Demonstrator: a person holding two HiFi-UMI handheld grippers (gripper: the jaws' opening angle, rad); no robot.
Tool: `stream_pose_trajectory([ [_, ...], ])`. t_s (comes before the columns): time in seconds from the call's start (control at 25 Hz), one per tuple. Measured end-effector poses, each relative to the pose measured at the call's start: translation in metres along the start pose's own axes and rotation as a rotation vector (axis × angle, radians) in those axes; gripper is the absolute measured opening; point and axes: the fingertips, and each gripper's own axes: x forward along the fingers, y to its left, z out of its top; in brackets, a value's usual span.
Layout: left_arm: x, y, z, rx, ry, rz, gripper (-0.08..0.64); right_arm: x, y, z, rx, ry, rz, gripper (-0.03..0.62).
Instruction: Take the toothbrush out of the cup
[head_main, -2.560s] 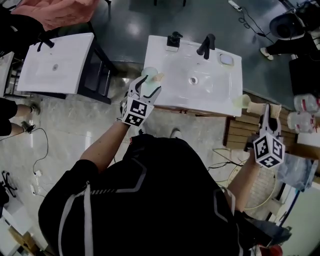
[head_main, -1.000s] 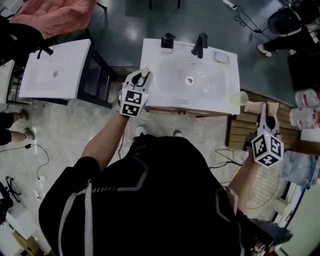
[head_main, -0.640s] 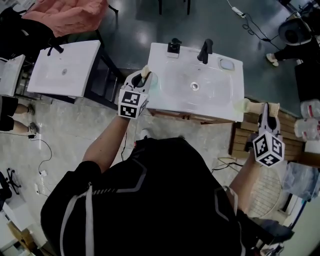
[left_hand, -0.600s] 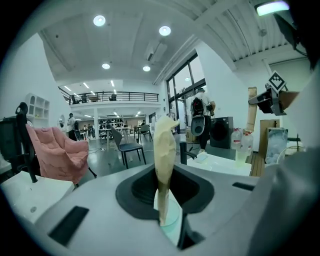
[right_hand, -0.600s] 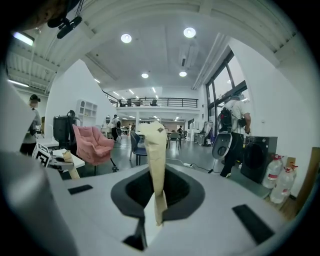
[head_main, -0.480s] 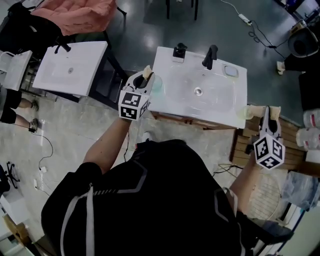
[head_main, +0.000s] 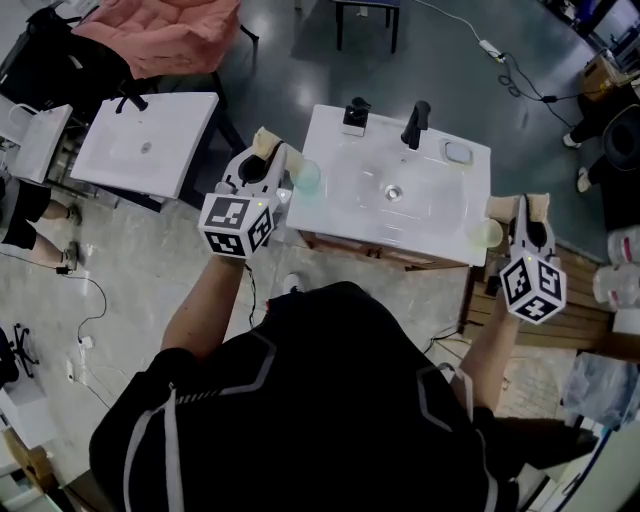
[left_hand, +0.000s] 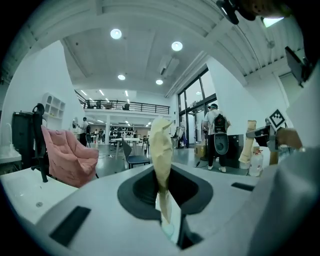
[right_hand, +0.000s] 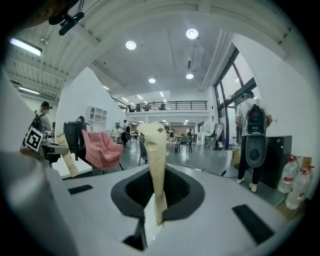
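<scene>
as the left gripper (head_main: 267, 150) hangs at centre left of the head view, just beside the pale green cup (head_main: 305, 175) on the left edge of the white sink (head_main: 440, 215), its own view shows the two pads pressed together with a thin pale teal piece pinched low between them. i take that piece to be the toothbrush (left_hand: 167, 231), though little of it shows. judgement: brush clear of the cup or nearly so, step close to done. to finish well: keep the clamp firm, raise straight up along the cup's axis so the brush end cannot catch the rim and tip the cup, and carry sideways only once fully clear. right gripper (head_main: 520, 208), at the right of the frame near a second pale cup (head_main: 487, 232) on the sink corner, has pads together on nothing; idle.
</scene>
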Motion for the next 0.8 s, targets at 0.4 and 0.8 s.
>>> stream_pose_trajectory([
  [0.4, -0.038, 0.011, 0.056, -0.047, -0.071, 0.069, 0.031, 0.011, 0.013, 0.019, 0.006, -0.023, 0.055, 0.023],
  [0.8, -0.039, 0.024, 0.081, 0.005, -0.076, 0.111, 0.031, 0.012, 0.025, 0.027, -0.005, -0.016, 0.095, 0.021],
])
